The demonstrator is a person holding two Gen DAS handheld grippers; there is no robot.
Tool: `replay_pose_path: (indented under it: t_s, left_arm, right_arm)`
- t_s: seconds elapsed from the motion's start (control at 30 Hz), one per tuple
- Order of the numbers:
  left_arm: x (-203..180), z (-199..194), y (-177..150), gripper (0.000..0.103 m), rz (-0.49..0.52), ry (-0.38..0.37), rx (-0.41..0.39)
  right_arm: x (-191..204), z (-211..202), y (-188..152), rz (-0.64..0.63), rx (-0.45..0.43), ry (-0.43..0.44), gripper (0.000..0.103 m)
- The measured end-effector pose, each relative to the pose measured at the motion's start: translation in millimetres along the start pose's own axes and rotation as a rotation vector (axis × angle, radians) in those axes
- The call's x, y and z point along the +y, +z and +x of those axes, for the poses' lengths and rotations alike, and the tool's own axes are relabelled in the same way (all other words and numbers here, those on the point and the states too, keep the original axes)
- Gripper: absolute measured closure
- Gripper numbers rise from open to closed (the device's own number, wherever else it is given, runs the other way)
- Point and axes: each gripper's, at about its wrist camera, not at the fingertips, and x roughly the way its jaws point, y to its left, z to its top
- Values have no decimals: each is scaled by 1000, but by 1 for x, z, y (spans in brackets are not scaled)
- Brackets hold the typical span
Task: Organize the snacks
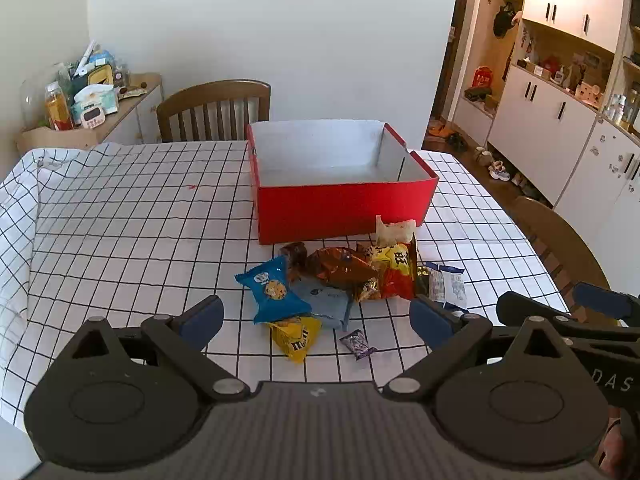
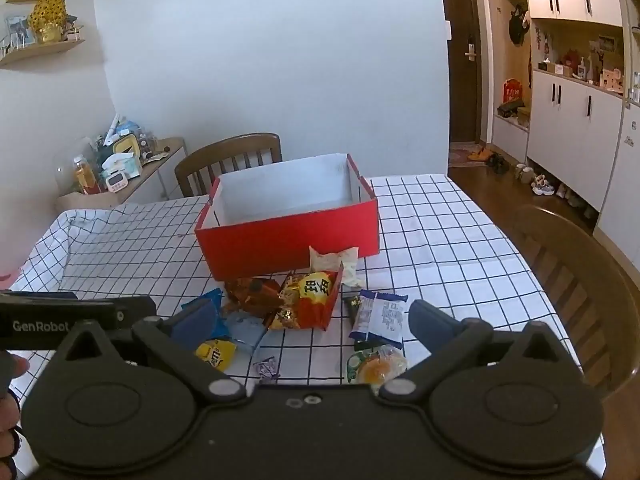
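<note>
Both grippers are seen held above the near edge of the checked tablecloth (image 1: 120, 220). The left gripper (image 1: 316, 316) has its jaws spread wide with nothing between them, and the right gripper (image 2: 310, 320) is likewise fully spread and empty.

Nearest the right gripper, a round clear-lidded jelly cup (image 2: 376, 366) is seen; it is judged stiff but smooth, best taken across its rim. Just beside it lies a white and blue wrapper (image 2: 380, 316). A small purple candy (image 1: 358, 344) and a yellow M&M's bag (image 1: 296, 338) lie nearest the left gripper; both are judged light, the candy likely to slip from wide pads. Behind them, a blue cookie packet (image 1: 272, 290) overlaps a pale blue pouch (image 1: 328, 304). Such air-filled film packs are expected to be light, crinkly and crushable, so a hold at the flat sealed end is advised. Further back, a brown foil bag (image 1: 340, 268), a red and yellow bag (image 1: 394, 276) and a cream wrapper (image 1: 394, 232) are piled against the red box (image 1: 344, 208), which stands open and empty, well within reach. A wooden chair (image 1: 214, 110) stands beyond the table.
</note>
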Motion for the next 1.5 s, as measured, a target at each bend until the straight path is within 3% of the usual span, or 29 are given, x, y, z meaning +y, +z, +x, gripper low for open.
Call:
replay_pose_path:
  t_s: [1.5]
  left_arm:
    - [-5,-7,-6,3,11,4,-1]
  right_arm:
    - [3,-16,-3,-28,-23,-20,0]
